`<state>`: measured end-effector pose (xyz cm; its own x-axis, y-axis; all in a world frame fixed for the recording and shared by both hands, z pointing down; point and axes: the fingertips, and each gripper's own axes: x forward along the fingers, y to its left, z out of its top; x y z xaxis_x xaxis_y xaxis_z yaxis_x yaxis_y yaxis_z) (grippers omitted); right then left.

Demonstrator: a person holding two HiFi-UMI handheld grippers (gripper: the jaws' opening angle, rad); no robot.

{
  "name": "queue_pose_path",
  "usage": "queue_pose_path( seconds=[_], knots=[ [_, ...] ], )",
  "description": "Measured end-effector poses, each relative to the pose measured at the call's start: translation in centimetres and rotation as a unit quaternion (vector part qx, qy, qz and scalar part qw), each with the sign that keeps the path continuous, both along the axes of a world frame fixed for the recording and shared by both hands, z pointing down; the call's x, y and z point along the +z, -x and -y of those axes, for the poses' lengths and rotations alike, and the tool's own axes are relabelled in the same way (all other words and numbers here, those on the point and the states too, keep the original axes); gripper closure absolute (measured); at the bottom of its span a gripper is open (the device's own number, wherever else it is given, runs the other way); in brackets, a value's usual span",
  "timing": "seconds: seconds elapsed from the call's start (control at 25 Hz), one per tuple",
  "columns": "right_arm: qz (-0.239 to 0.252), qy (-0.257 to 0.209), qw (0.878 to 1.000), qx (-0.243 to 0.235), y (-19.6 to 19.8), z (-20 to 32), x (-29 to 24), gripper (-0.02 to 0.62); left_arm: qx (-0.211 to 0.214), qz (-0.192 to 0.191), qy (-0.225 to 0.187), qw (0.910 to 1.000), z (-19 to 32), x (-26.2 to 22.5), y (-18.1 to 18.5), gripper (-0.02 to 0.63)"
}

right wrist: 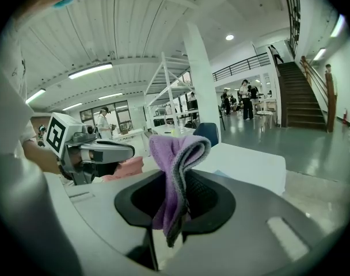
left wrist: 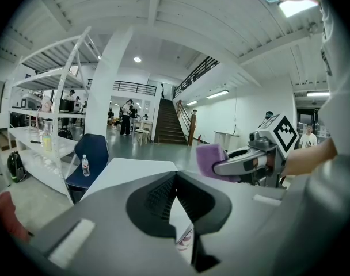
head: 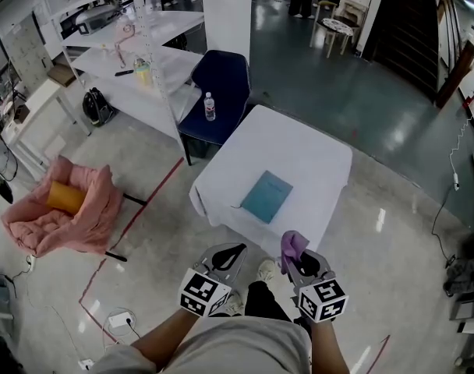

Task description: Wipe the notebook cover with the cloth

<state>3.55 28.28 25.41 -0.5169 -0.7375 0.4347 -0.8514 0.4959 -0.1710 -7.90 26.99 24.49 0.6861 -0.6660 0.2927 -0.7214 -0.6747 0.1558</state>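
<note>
We hold L tongs (head: 231,251) low, short of bench (head: 315,154); jaws shut tip to tip, nothing btwn. Teal notebook (head: 267,196) lies closed on bench nr front edge, well apart from both tongs. R tongs (head: 302,259) clamped on purple cloth (head: 293,245), which sticks up past tips.

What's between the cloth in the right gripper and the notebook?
Nothing visible. The right gripper holds the cloth short of the table. The notebook lies alone on it, near the front edge.
</note>
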Motion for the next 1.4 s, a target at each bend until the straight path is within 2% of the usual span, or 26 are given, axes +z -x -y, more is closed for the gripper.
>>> queue_pose_path(
  seconds=[0.28,0.88,1.4],
  knots=[
    [0.003,0.001,1.000,-0.009,-1.3,3.9,0.9,0.486,-0.007,0.009,0.003,0.9999,3.8,0.7,-1.3,0.604],
    [-0.006,-0.009,0.999,-0.047,-5.7,17.2,0.1,0.486,-0.037,0.018,0.003,0.9992,16.0,0.2,-5.1,0.606],
    [-0.008,-0.003,0.997,-0.075,-8.0,22.2,0.8,0.486,-0.060,0.024,0.009,0.9979,20.5,0.6,-7.6,0.606]
  ],
)
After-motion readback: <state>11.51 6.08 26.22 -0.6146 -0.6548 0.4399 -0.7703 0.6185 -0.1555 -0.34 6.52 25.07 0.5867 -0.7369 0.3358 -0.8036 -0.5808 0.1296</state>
